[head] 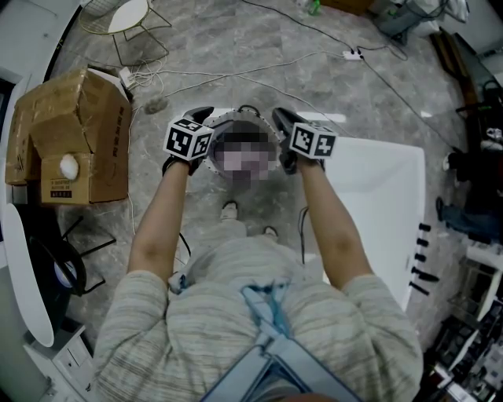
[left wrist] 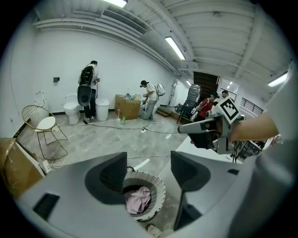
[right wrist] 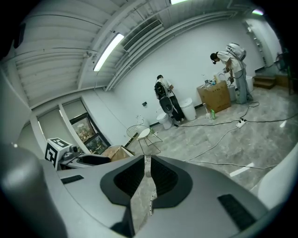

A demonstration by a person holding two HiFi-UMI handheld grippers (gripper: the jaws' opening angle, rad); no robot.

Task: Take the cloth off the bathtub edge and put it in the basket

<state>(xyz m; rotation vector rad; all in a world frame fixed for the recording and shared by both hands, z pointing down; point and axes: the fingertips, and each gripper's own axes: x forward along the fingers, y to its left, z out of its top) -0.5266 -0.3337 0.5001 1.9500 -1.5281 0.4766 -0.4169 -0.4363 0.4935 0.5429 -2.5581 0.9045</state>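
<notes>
A pink cloth (left wrist: 138, 199) lies crumpled inside the round white basket (left wrist: 159, 186) on the floor. My left gripper (left wrist: 148, 160) hangs above the basket with its jaws open and nothing between them. In the head view both grippers are held out over the basket rim (head: 233, 116), the left gripper (head: 198, 116) on one side and the right gripper (head: 283, 119) on the other. My right gripper (right wrist: 148, 160) is shut, its pads together with nothing in them. The white bathtub (head: 381, 184) lies to the right of the basket.
An open cardboard box (head: 75, 133) stands on the floor at the left, and a wire chair (head: 126, 20) farther off. Cables (head: 314, 55) run across the grey floor. Several people (left wrist: 91, 90) work by the far wall near a toilet (left wrist: 72, 111).
</notes>
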